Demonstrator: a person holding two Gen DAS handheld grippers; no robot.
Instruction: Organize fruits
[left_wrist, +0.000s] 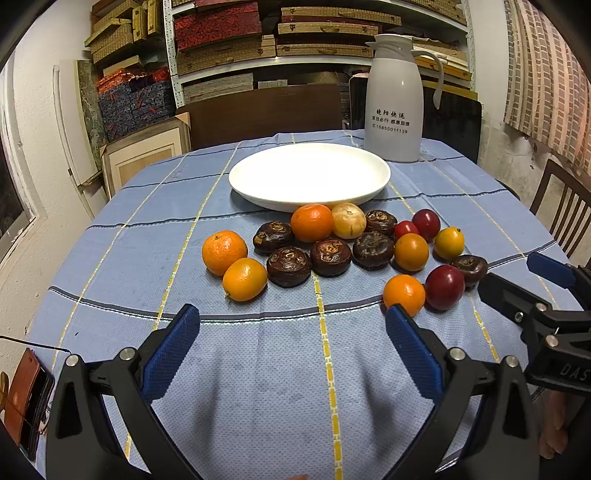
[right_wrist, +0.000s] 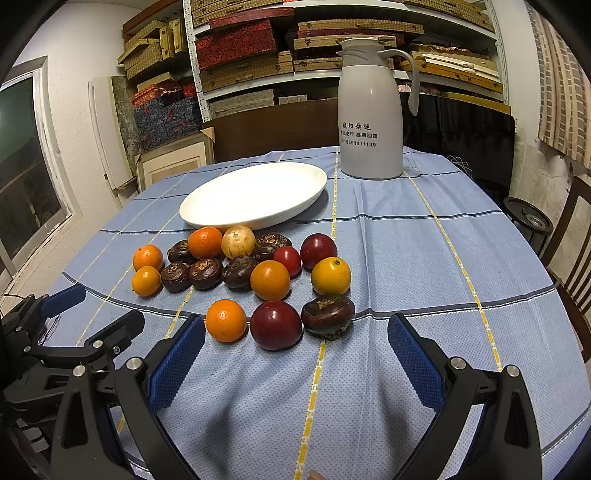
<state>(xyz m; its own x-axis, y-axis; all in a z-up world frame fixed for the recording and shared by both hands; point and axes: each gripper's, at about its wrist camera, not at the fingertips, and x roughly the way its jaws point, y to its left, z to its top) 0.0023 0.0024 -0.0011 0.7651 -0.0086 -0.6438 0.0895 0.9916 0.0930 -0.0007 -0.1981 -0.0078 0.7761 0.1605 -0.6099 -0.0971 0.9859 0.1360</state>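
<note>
Left gripper (left_wrist: 291, 332) wide, empty, over worktop (left_wrist: 258, 387). Fruits (left_wrist: 332, 254) clustered just ahead, white plate (left_wrist: 309, 177) beyond them. Right gripper (right_wrist: 295, 339) wide, empty; dark red fruit (right_wrist: 276, 325) just ahead between fingertips, pitcher (right_wrist: 371, 122) far ahead-right.

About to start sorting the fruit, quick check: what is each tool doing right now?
Left tool: open, holding nothing.
Right tool: open, holding nothing.
</note>
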